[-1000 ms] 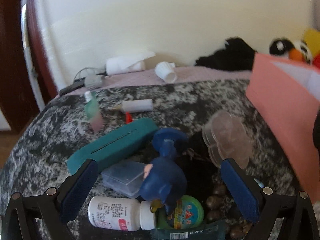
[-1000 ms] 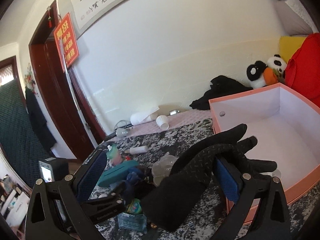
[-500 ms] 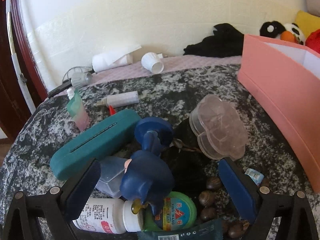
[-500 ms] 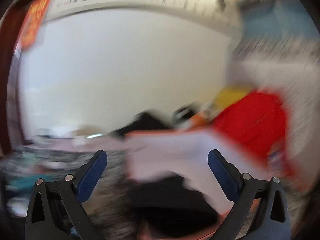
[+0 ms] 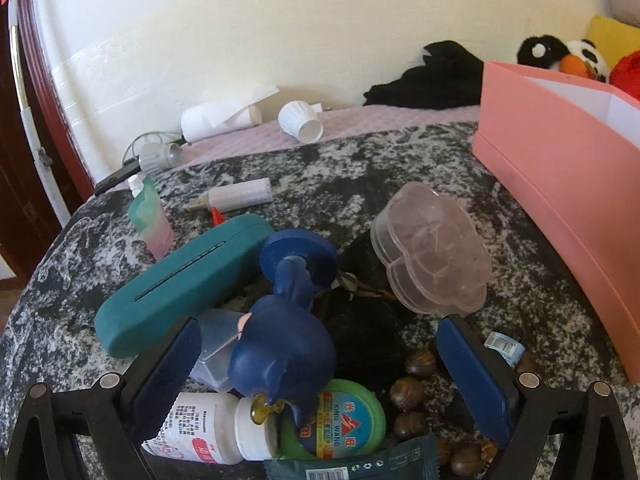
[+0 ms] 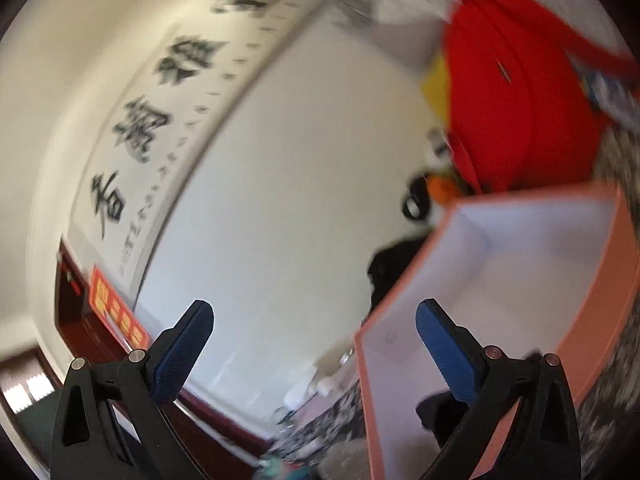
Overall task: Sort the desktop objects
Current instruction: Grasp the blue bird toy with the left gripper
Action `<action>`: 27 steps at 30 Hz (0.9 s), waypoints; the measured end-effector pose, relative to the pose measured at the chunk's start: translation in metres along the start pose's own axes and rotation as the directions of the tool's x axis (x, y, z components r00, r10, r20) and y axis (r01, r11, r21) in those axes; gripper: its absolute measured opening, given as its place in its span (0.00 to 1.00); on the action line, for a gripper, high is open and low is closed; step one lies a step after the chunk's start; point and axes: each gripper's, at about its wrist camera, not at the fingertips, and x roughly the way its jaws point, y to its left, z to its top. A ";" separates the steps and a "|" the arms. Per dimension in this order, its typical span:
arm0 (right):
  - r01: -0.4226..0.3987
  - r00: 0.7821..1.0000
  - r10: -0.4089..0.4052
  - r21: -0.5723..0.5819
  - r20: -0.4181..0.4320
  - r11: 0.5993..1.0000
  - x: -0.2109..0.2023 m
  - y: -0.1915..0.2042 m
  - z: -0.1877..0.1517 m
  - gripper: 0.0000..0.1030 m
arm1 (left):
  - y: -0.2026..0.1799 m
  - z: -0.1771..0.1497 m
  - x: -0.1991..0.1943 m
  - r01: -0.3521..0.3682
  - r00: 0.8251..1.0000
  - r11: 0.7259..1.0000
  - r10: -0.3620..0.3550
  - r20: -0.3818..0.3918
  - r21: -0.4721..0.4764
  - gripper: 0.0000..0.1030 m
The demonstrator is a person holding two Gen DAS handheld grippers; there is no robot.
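In the left wrist view my left gripper (image 5: 320,368) is open, low over a pile on the speckled table. A blue figurine (image 5: 284,344) lies between its fingers, untouched. Around it are a green tin (image 5: 344,420), a white pill bottle (image 5: 208,428), a teal case (image 5: 180,280), a clear flower-shaped container (image 5: 432,256) and brown beads (image 5: 412,392). The pink box (image 5: 560,184) stands at the right. The right wrist view is tilted and blurred. My right gripper (image 6: 314,354) is open and empty beside the pink box (image 6: 592,280); a dark shape (image 6: 436,410) lies low in it.
At the back of the table lie a paper roll (image 5: 216,120), a white cup (image 5: 300,122), a small tube (image 5: 240,196) and a green-pink bottle (image 5: 150,216). Black cloth (image 5: 432,80) and plush toys (image 5: 568,56) sit against the wall. A door frame (image 5: 24,120) is at the left.
My right gripper no longer holds the black glove; it has swung upward and tilted, now empty. My left gripper has edged closer to the pile, still open.
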 end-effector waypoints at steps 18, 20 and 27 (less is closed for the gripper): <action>-0.062 0.970 0.060 0.000 -0.234 0.998 0.044 0.020 -0.034 1.00 | 0.031 -0.001 0.032 -0.010 0.994 0.986 -0.009 -0.113 -0.164 0.51; -0.096 0.960 0.083 -0.037 -0.268 0.995 0.046 0.029 -0.038 1.00 | 0.039 0.003 0.020 -0.005 0.996 0.981 -0.013 -0.088 -0.193 0.51; -0.272 0.794 0.159 -0.110 -0.587 0.956 0.080 0.063 -0.090 1.00 | 0.075 0.016 -0.037 0.015 0.999 0.957 -0.003 0.039 -0.289 0.51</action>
